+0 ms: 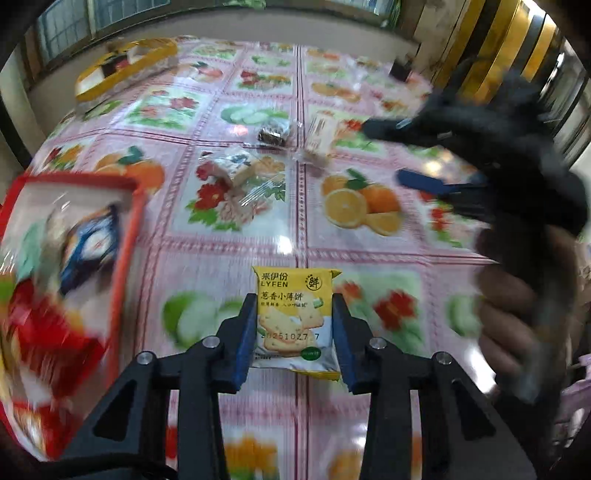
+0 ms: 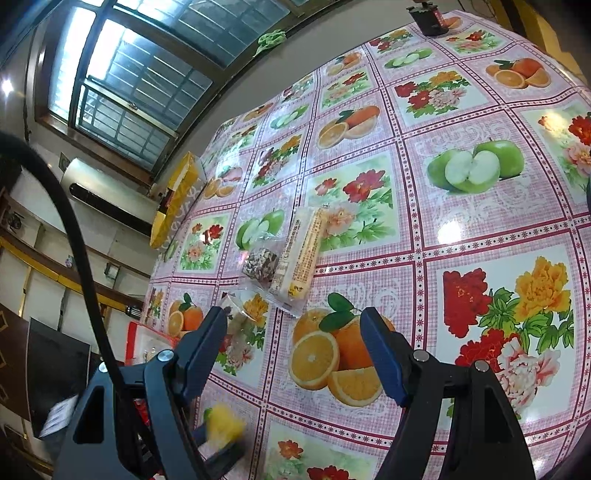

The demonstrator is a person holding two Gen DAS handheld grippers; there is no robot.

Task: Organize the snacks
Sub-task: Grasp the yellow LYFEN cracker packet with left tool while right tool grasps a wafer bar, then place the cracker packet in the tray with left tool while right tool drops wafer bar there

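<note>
My left gripper (image 1: 295, 314) is shut on a yellow LYFEN cracker packet (image 1: 293, 321), held above the flowered tablecloth. A red box (image 1: 70, 280) with several snacks in it is at the left, blurred. Loose snacks lie farther out: a clear packet (image 1: 240, 173), a dark square bar (image 1: 271, 134) and a long cream packet (image 1: 321, 134). My right gripper (image 2: 295, 350) is open and empty above the table, and it shows in the left wrist view (image 1: 388, 151). From the right wrist I see the cream packet (image 2: 301, 254), the dark bar (image 2: 260, 264), the clear packet (image 2: 236, 308) and the yellow packet (image 2: 223, 424).
A yellow box (image 1: 125, 66) stands at the table's far left corner, also in the right wrist view (image 2: 177, 195). The red box's rim (image 2: 147, 345) shows behind my right gripper's left finger. A dark object (image 2: 430, 20) sits at the far table edge.
</note>
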